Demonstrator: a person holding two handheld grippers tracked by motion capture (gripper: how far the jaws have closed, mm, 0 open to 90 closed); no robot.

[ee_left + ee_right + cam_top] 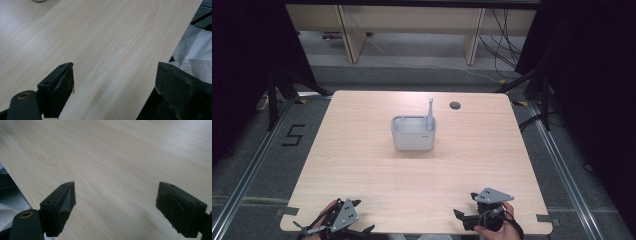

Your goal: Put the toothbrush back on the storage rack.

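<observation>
Grippers [362, 220] near edge, pale wood table [362, 150].

- The table [362, 165] is pale beige wood with a fine lengthwise grain.
- The holder box [413, 134] is light grey, and the toothbrush [430, 115] standing in it is light grey too.
- The left gripper [115, 82] has matte black jaws, with a brass-coloured ring at its base.
- The right gripper [116, 205] has black jaws as well.
- Both carry grey three-cornered plates.
- The shirt [192, 57] is white, with a white button.
- The floor [257, 165] is dark grey, marked with a black "5".
</observation>
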